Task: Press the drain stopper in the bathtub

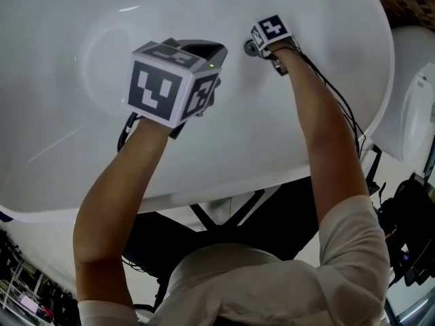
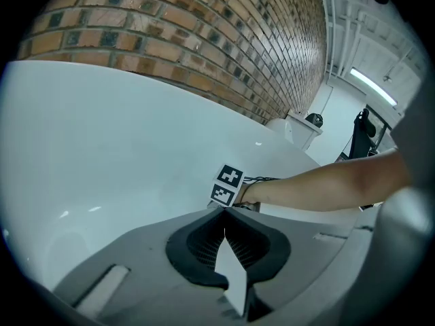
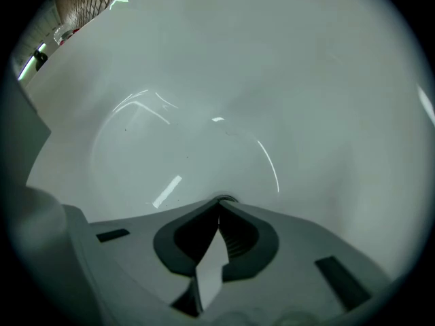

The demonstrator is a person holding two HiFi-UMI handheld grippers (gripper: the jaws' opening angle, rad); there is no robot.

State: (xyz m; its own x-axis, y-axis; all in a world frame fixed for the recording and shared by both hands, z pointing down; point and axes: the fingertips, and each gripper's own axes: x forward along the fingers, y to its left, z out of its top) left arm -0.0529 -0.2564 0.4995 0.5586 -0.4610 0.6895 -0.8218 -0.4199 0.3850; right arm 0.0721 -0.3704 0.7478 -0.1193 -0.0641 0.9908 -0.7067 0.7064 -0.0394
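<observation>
Right gripper view: the right gripper (image 3: 219, 202) has its jaws closed tip to tip and holds nothing. Its tips sit right at the stopper (image 3: 227, 198), which is low in the floor of the tub (image 3: 204, 100). Whether the tips actually bear on the stopper cannot be told. In the left gripper view, the left gripper (image 2: 224, 210) is likewise closed and empty. It hangs over the tub floor near the right arm (image 2: 319, 185) and touches nothing.

Likely faults from here:
1. Slip. The closed tips make a narrow point and the stopper is small. A slanted push would probably skate the tips off onto the glossy tub.
2. Off-centre press. A load on the rim of the stopper may tilt it rather than drive it down, so it may not latch.
3. Collision. The idle left gripper is close to the working arm. Drift toward it could knock the push off line.

Count:
- Tub: one.
- Stopper: one.
- Grippers: two, each with one marker cube (image 1: 166, 83).
- Arms: two.
- Brick wall (image 2: 204, 32): one, behind the tub.
</observation>
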